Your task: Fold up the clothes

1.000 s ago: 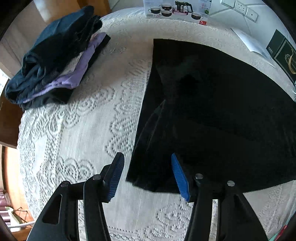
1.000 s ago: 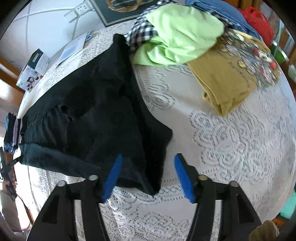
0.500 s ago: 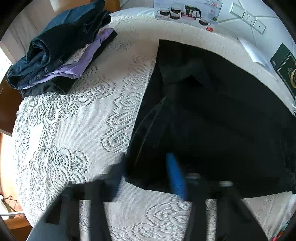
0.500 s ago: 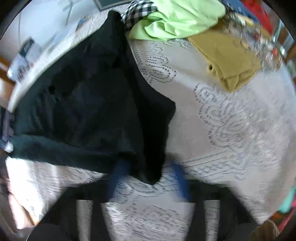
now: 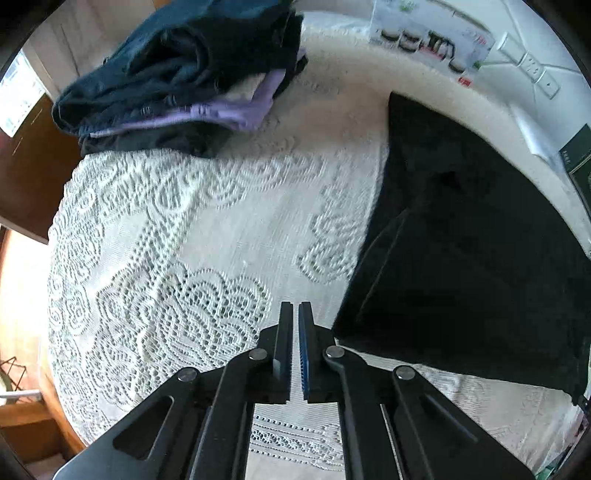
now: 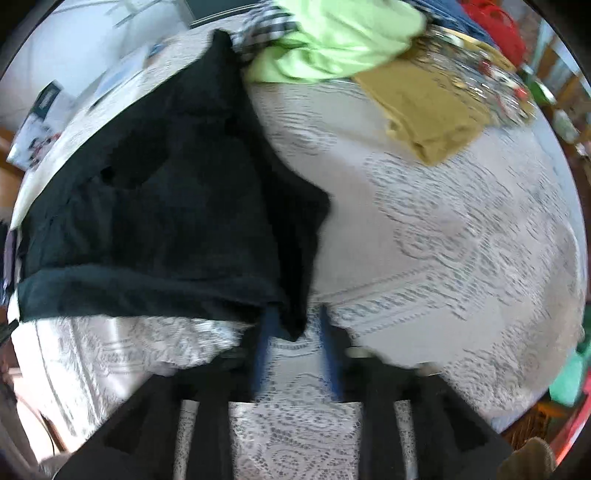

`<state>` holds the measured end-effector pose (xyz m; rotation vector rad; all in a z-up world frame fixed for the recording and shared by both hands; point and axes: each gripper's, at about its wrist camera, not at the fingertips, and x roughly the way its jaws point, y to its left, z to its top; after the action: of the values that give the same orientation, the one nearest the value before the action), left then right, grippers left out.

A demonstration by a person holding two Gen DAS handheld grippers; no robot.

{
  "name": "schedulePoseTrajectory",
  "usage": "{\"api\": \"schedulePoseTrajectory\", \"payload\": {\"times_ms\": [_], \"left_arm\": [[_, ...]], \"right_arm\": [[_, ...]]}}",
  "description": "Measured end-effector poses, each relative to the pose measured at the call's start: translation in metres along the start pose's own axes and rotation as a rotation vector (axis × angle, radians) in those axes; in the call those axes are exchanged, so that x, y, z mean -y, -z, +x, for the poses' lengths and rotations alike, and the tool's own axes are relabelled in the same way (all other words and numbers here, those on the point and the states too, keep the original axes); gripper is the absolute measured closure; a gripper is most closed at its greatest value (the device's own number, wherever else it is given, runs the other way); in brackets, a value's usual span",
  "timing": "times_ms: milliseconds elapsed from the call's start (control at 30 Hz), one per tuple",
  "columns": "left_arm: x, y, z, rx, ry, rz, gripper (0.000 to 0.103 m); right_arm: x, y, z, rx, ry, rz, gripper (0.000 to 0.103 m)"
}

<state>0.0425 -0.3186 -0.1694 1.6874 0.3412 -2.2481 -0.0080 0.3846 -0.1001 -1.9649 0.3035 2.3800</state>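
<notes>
Left view only: folded pile (image 5: 184, 74); right: green top (image 6: 343, 37).

A black garment (image 5: 472, 236) lies on white floral lace tablecloth (image 5: 177, 258), near lime-green (image 6: 343, 33) and mustard (image 6: 428, 107) clothes.

Right tool (image 6: 295, 325) motion-blurred, grip on black garment (image 6: 177, 206) corner unclear; garment cut off at frame edge.

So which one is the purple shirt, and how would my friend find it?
Look at the table under the white lace cloth and find the folded pile at its far left corner. The purple shirt is squeezed in the middle of that pile. It is the only pale lilac layer, with dark navy clothes above it and black below.
</notes>
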Motion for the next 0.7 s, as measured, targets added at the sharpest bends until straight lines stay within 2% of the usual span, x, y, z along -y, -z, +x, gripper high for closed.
{"api": "schedulePoseTrajectory", "payload": {"times_ms": [67,133,200,300,367,533,600,700], "left_arm": [[0.005,0.002,-0.007,0.025,-0.008,0.027,0.079],[0.014,0.006,-0.014,0.051,-0.013,0.062,0.071],[0.028,0.011,-0.022,0.071,-0.018,0.088,0.071],[0.054,0.007,-0.040,0.070,0.037,0.090,0.070],[0.075,0.023,-0.044,0.063,0.067,0.077,0.062],[0.192,0.083,-0.101,0.098,0.098,-0.002,0.052],[0.234,0.107,-0.099,0.110,0.096,-0.052,0.051],[0.310,0.151,-0.131,0.105,0.073,-0.133,0.051]], "right_arm": [[0.002,0.002,-0.008,0.020,-0.005,0.015,0.057],[-0.004,0.001,-0.027,0.060,-0.005,-0.018,0.057],[-0.014,-0.006,-0.041,0.081,-0.028,-0.080,0.057],[-0.030,-0.025,-0.060,0.104,-0.076,-0.204,0.057],[-0.043,-0.043,-0.062,0.114,-0.096,-0.301,0.057],[-0.067,-0.093,-0.054,0.122,-0.157,-0.658,0.057],[-0.068,-0.110,-0.050,0.117,-0.184,-0.820,0.057],[-0.069,-0.136,-0.045,0.109,-0.224,-1.062,0.056]]}}
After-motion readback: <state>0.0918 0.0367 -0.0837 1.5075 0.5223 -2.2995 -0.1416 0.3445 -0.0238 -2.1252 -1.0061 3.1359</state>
